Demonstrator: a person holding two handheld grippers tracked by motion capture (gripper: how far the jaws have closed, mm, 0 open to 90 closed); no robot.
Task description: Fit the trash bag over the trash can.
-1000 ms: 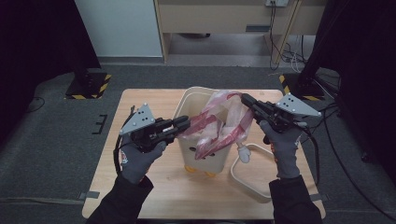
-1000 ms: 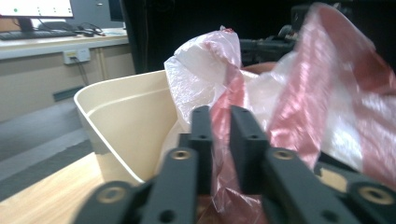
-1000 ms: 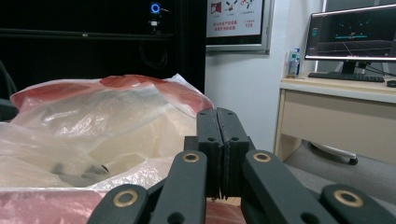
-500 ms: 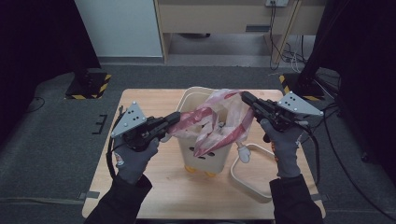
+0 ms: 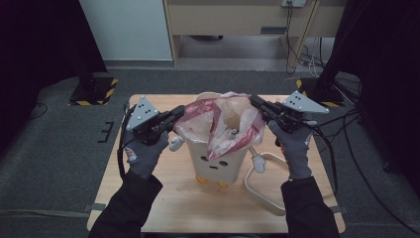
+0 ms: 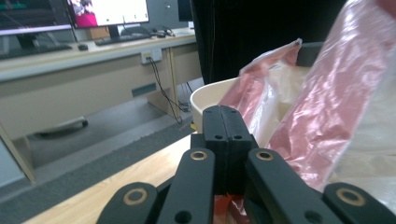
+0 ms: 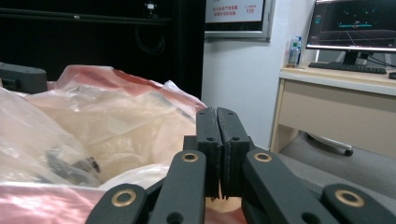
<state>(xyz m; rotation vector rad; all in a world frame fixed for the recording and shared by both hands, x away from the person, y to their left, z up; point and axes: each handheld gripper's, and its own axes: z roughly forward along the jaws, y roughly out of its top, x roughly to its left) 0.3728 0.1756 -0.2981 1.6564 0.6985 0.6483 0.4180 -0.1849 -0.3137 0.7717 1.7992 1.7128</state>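
A cream bin (image 5: 218,159) with a drawn face and small arms stands mid-table. A pink see-through bag (image 5: 233,126) sits in its mouth, spread wide between both grippers. My left gripper (image 5: 179,112) is shut on the bag's left edge, beside the bin's rim. In the left gripper view the jaws (image 6: 223,112) are pressed together with pink film (image 6: 322,107) running off to the right. My right gripper (image 5: 254,101) is shut on the bag's right edge above the rim. In the right gripper view the shut gripper (image 7: 217,113) has crumpled bag (image 7: 107,126) to its left.
The wooden table (image 5: 198,210) carries a cream ring-shaped lid (image 5: 257,191) lying right of the bin. Yellow-and-black striped stand bases (image 5: 94,91) sit on the grey floor beyond the table's far corners. A desk stands at the back, with cables hanging at its right.
My left gripper has carried the bag's left edge toward the table's far side. The bag's mouth has spread wider over the bin. The right gripper has stayed where it was.
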